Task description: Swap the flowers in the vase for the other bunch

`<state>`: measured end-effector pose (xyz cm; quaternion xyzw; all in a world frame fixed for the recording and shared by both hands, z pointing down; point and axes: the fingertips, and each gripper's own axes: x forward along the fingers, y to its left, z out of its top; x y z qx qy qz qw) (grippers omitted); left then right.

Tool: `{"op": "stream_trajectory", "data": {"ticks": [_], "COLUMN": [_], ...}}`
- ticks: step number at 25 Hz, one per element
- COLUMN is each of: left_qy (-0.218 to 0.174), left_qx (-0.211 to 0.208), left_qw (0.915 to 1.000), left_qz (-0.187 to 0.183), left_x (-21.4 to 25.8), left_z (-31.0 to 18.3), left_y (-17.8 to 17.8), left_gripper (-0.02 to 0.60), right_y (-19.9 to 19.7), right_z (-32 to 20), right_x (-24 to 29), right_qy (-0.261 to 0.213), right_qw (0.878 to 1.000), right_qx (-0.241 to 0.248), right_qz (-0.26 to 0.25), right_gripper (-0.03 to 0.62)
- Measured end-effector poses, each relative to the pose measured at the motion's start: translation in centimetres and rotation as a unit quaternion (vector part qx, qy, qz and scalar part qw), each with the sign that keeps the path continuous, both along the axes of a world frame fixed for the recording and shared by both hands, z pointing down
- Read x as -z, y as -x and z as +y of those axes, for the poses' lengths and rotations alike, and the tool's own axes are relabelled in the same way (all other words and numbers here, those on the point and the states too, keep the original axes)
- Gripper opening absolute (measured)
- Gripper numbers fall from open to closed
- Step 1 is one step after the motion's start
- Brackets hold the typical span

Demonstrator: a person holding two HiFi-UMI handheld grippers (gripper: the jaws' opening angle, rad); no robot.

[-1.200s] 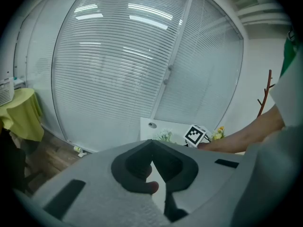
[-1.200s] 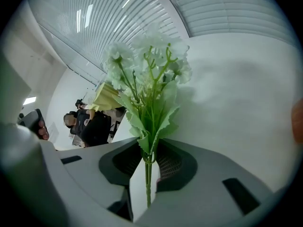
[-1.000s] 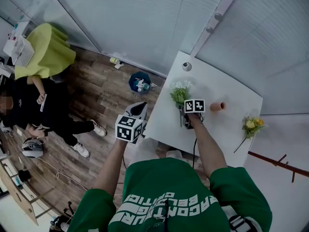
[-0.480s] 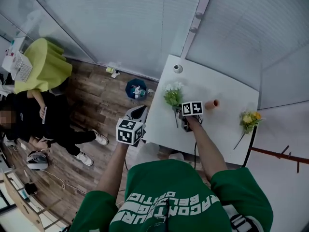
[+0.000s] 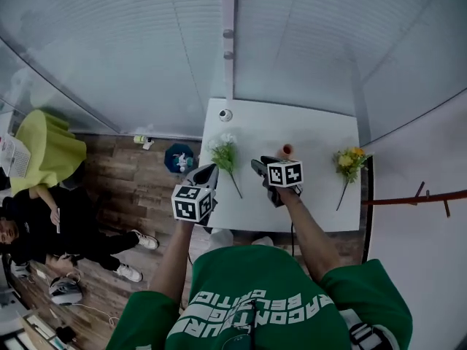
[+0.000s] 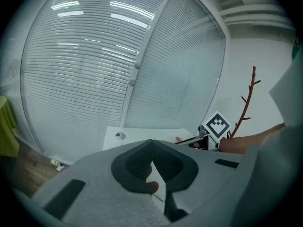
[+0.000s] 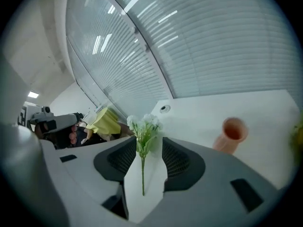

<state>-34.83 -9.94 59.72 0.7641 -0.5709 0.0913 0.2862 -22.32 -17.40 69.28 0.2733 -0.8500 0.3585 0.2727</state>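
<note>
A bunch of white flowers lies flat on the white table near its left edge. An empty orange vase stands upright mid-table, and a yellow bunch lies at the right. My right gripper hovers between the white bunch and the vase. Its jaws have just been opening and now stand apart. In the right gripper view the white flowers show through the gap of the right gripper, untouched, with the vase to the right. My left gripper hangs at the table's left edge. In its own view the left gripper has its tips together.
A frosted glass wall with blinds runs behind the table. A round cable hole sits at the table's far left corner. On the wooden floor to the left are a blue bin, a seated person and a yellow-green cover. A reddish branch stands right.
My right gripper has let go of the white bunch's stem and risen off the table, leaving the bunch lying there. The left gripper has drifted toward the table edge. The head view has swung right.
</note>
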Motion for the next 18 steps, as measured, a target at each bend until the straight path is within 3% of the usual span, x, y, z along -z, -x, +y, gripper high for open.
{"op": "stream_trajectory", "data": {"ticks": [6, 12, 18], "left_qy": [-0.032, -0.072, -0.090], "left_qx": [-0.052, -0.097, -0.113], "left_qw": [0.9981, 0.9927, 0.9895], "left_qz": [0.000, -0.007, -0.001], "left_x": [2.7, 6.4, 8.2], "left_z": [-4.1, -7.9, -9.9], "left_y": [-5.6, -9.8, -12.1], "left_gripper": [0.003, 0.003, 0.003], "right_y": [-7.2, -15.7, -20.3], "right_z": [-3.0, -5.0, -4.9], "right_x": [8.6, 17.0, 20.5], "right_qy": [-0.095, -0.215, -0.242], "right_qw": [0.993, 0.966, 0.952], "right_qx": [-0.061, -0.144, -0.182], "right_qz": [-0.031, -0.023, -0.044], "right_gripper": [0.145, 0.029, 0.014]}}
